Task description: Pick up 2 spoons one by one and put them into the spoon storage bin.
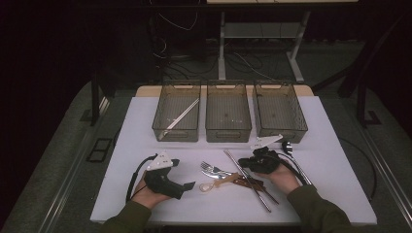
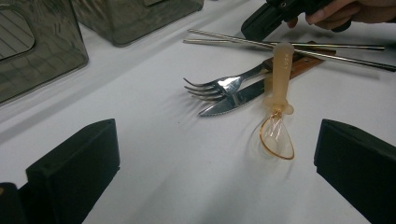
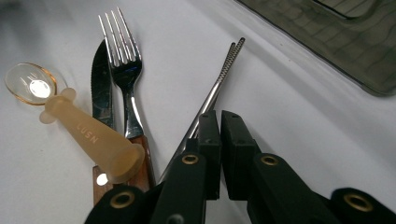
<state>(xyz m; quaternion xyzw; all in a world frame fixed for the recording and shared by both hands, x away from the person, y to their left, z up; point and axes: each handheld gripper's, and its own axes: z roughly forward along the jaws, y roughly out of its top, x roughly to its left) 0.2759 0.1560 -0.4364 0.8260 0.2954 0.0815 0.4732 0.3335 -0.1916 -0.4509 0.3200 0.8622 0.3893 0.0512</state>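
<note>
A fork [image 1: 209,168], a wood-handled knife [image 3: 100,84] and an amber spoon [image 1: 208,186] with a thick pale handle lie together mid-table. Two metal chopsticks [image 1: 248,179] lie slanted just right of them. My left gripper [image 1: 183,174] rests at the left, pointing toward the cutlery. Its jaws stand wide open around bare table, with the spoon [image 2: 278,135] and fork [image 2: 219,86] ahead. My right gripper [image 1: 243,165] sits low over the chopsticks, jaws shut. In the right gripper view its tips [image 3: 219,116] meet beside one chopstick [image 3: 219,79], which runs under the left jaw.
Three clear grey bins stand in a row at the back: left [image 1: 176,134], middle [image 1: 228,134], right [image 1: 281,134]. A long pale stick [image 1: 182,114] lies in the left bin. The white table [image 1: 316,184] has bare room at its right and front.
</note>
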